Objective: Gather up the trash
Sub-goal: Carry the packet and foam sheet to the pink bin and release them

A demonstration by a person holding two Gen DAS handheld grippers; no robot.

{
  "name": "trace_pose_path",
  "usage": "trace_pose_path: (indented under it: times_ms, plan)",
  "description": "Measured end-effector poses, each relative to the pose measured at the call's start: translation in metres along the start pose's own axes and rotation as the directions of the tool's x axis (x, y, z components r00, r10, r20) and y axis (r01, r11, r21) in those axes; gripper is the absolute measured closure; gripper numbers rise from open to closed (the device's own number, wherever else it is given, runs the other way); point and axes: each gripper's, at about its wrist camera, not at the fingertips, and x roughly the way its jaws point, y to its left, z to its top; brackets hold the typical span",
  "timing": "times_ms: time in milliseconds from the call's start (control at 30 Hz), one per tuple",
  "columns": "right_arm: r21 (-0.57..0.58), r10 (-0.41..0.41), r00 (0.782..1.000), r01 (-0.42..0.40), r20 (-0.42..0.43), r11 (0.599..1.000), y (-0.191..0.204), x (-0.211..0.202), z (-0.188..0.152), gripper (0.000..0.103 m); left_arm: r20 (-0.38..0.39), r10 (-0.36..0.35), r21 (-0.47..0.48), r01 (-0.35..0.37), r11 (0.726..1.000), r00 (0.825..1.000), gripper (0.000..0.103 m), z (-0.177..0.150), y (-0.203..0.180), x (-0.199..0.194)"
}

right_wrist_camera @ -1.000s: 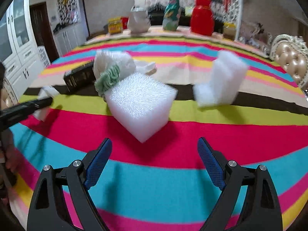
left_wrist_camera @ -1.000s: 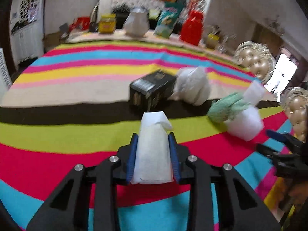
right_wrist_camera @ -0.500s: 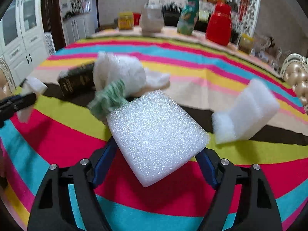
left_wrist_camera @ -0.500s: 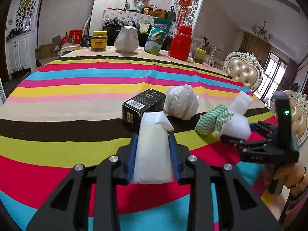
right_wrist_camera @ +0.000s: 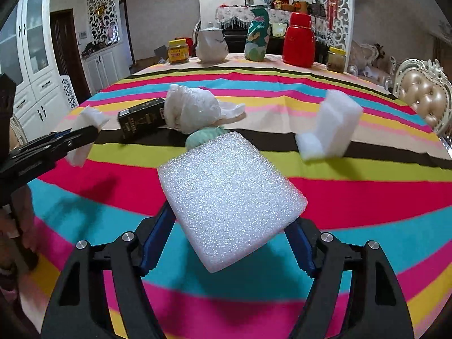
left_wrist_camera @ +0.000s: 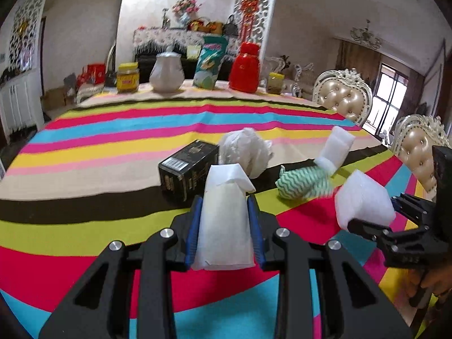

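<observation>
Left gripper (left_wrist_camera: 224,220) pinching flat white folded paper packet (left_wrist_camera: 224,226); right gripper (right_wrist_camera: 226,237) jaws just closed, clamped on white foam block (right_wrist_camera: 230,203), above striped tablecloth (right_wrist_camera: 367,197).

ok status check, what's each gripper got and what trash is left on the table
Left gripper shut on white paper. Right gripper shut on foam block. Left on table: black box, crumpled bag, green cloth, foam piece.

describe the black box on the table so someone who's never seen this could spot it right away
On the striped tablecloth, look left of middle, where a dark brown stripe crosses. The black box lies on its side there, right beside a crumpled white plastic bag. It is the only dark, hard-edged piece among white foam and soft trash.
</observation>
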Motion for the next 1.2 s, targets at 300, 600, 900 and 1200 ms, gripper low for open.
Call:
trace_pose_path:
  times_ms: [300, 600, 900, 1200]
  plan:
    - [0.05, -0.036, 0.999, 0.035, 0.029, 0.998, -0.014, -0.046, -0.035, 0.031, 0.009, -0.087, 0.1, 0.086, 0.991, 0.996, 0.072, -0.008, -0.045, -0.012]
    - [0.111, -0.086, 0.994, 0.079, 0.06, 0.991, -0.042, -0.085, -0.062, 0.031, -0.022, -0.178, 0.236, 0.178, 0.955, 0.984, 0.072, -0.028, -0.117, -0.033]
    - [0.159, -0.136, 0.987, 0.121, 0.088, 0.98, -0.056, -0.11, -0.081, 0.03, -0.052, -0.22, 0.288, 0.226, 0.931, 0.974, 0.072, -0.047, -0.153, -0.046]
    - [0.188, -0.239, 0.961, 0.211, 0.142, 0.959, -0.065, -0.145, -0.096, 0.03, -0.045, -0.239, 0.307, 0.242, 0.92, 0.97, 0.071, -0.056, -0.178, -0.055]
